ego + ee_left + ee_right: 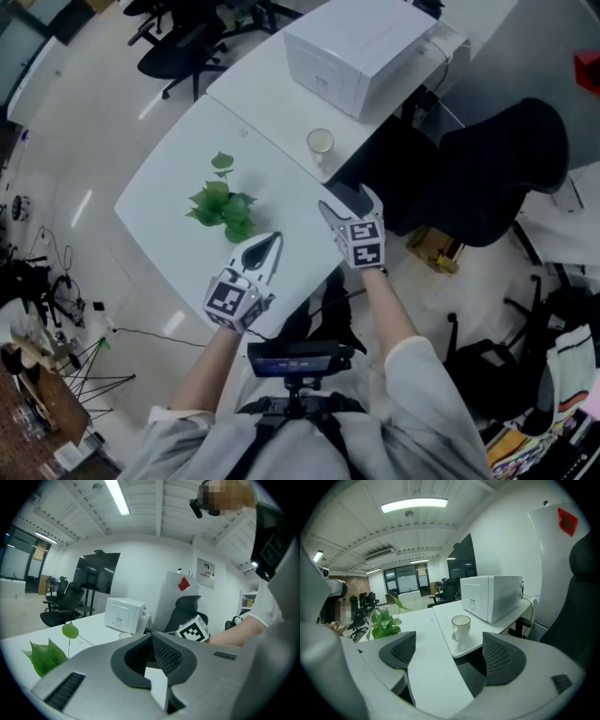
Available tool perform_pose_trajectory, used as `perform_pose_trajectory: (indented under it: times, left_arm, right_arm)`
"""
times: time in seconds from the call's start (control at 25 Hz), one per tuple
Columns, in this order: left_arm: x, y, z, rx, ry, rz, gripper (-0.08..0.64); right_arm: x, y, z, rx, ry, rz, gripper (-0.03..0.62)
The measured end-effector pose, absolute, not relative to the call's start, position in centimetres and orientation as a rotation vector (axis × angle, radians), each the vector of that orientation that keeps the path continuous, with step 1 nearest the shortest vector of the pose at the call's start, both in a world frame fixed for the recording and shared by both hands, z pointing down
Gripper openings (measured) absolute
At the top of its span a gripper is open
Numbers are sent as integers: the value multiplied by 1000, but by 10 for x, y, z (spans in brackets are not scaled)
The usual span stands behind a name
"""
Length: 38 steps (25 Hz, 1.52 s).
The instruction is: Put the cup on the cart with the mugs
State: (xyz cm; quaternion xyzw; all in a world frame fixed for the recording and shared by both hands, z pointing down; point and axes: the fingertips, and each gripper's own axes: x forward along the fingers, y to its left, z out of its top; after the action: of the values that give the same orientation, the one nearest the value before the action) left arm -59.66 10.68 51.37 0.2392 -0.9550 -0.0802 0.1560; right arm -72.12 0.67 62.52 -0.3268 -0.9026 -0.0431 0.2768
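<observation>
White office desks (169, 187), and the cup (320, 141) stood near the edge, just in front of the white box (356, 52). The right gripper (351, 201) hung short of it, cup dead ahead, jaws spread wide, nothing between them. The left gripper (266, 247) was closed and empty beside the plant (223, 206).

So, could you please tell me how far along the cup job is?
Nothing is done yet: the cup stands on the white table. In hand: the right claw, open and empty, faces it. Remaining: grasping, carrying, placing; no cart shows.
</observation>
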Motion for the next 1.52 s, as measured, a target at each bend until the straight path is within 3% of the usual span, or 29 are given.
perform_pose_trajectory:
  times: [0.32,1.28,1.4,1.52]
  left_arm:
    - [-638,109,534,581,-2719,-257,2]
    - [-679,121,575,423,-2680,-325,2]
    - [-678,124,577,420,-2676,-323,2]
    - [-676,125,579,418,-2676,-324,2]
  right_arm:
    - [-792,39,668,-895,-2372,-114,500]
    - [-876,99,736,-849,-2381,-128,500]
    - [-878,98,735,-842,-2382,-148,418]
    - [-878,98,734,-841,-2383,-157,411]
